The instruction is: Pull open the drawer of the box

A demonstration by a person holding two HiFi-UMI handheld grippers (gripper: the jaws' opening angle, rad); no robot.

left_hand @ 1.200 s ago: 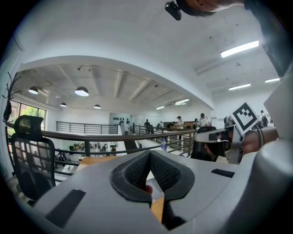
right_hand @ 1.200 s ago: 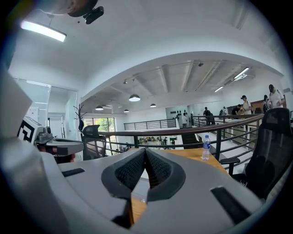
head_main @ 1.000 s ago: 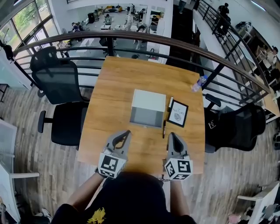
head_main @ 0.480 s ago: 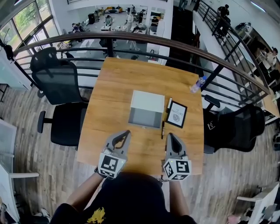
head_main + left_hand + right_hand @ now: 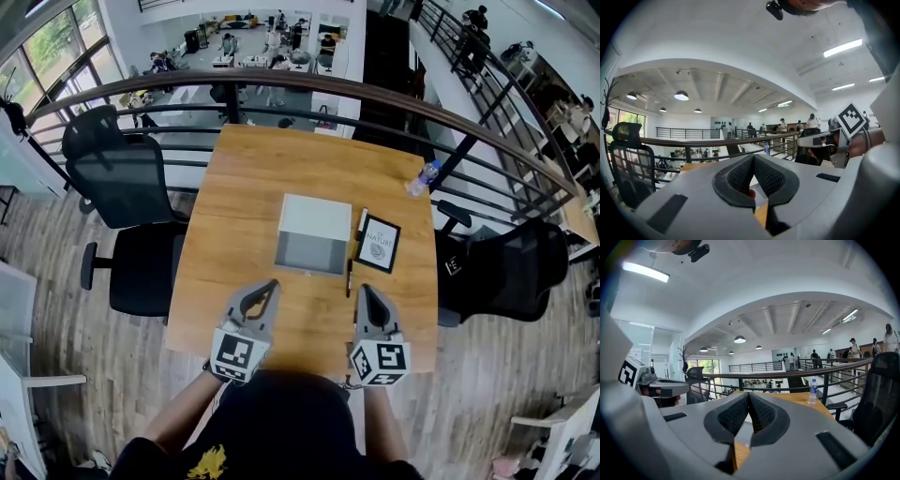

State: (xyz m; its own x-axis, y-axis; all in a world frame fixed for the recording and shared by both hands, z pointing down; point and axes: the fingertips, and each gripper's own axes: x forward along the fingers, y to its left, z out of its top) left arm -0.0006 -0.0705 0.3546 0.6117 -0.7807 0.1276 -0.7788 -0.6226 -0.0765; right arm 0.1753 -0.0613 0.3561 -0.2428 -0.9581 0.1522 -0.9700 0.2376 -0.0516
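A white box (image 5: 316,222) sits at the middle of the wooden table (image 5: 244,187), its grey drawer front (image 5: 311,253) facing me. In the head view my left gripper (image 5: 273,283) hovers near the table's front edge, a short way in front of the box and a little to its left. My right gripper (image 5: 364,290) hovers level with it, to the box's front right. Both are shut with nothing between the pads, and neither touches the box. In the left gripper view the gripper (image 5: 753,157) hides most of the box. The right gripper (image 5: 748,394) does the same in its own view.
A black-framed card (image 5: 380,243) lies right of the box, with a dark pen (image 5: 350,277) and a white pen (image 5: 364,221) beside it. A water bottle (image 5: 423,177) stands at the far right corner. Office chairs (image 5: 127,169) (image 5: 511,267) flank the table; a railing (image 5: 328,89) runs behind it.
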